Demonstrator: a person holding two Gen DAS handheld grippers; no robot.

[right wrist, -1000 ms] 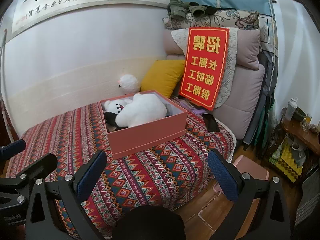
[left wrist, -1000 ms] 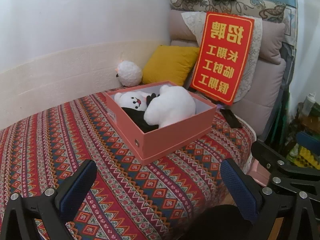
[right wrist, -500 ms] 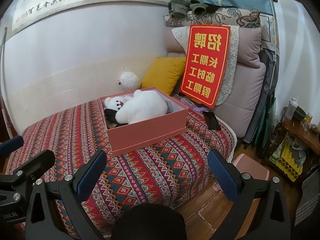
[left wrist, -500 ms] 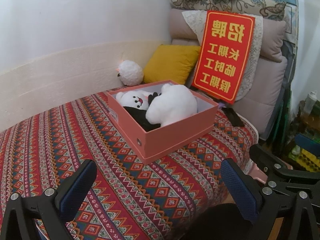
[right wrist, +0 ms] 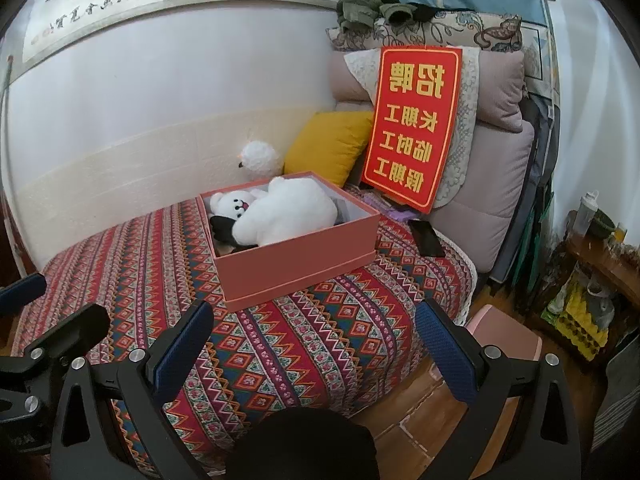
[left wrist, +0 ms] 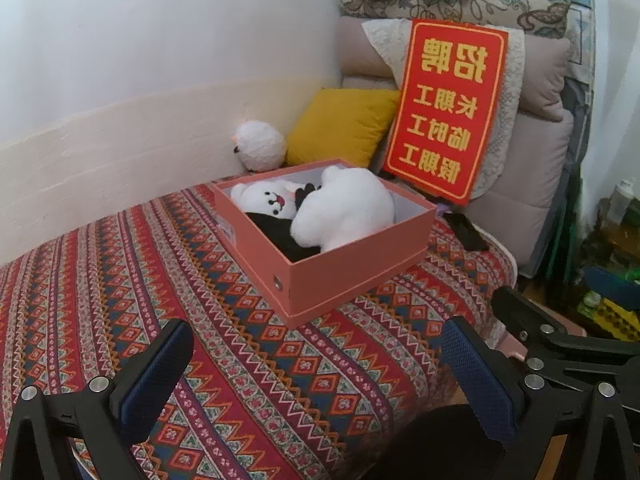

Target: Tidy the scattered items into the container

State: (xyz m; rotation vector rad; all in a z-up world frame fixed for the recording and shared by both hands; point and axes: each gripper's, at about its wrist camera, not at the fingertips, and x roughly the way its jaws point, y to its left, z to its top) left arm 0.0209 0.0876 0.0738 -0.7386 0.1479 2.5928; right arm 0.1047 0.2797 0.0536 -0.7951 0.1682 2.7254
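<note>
Your left hand-held gripper [left wrist: 316, 364] is spread wide, blue pads far apart, nothing between them; it sits low over the near edge of the bed [left wrist: 120, 280], well short of the box. Your right hand-held gripper [right wrist: 312, 344] is the same: jaws wide apart, empty, held over the bed's front corner, with wooden floor [right wrist: 424, 412] showing under its right finger. In the left view you can see black parts of the right tool at the right edge, just beside the left one.

The pink box [left wrist: 352, 268] sits on the bed's patterned red cover, lid nested under its base, a metal eyelet on the near short wall. Inside it lies a white plush bear [left wrist: 340, 212], on its side, face toward the left wall of the box, body filling much of the box and rising above the rim. A black plush piece [left wrist: 276, 232] lies under and beside the bear; can't tell if it is a separate toy.

A round white fluffy toy [left wrist: 260, 146] is on the bed beyond the box, against the wall, next to a yellow cushion [left wrist: 340, 124]. A red sign with gold characters [left wrist: 444, 108] leans on the grey cushions [left wrist: 532, 184] behind the box. A black phone [right wrist: 427, 237] lies flat on the bed, right of the box, near the sign's foot.
</note>
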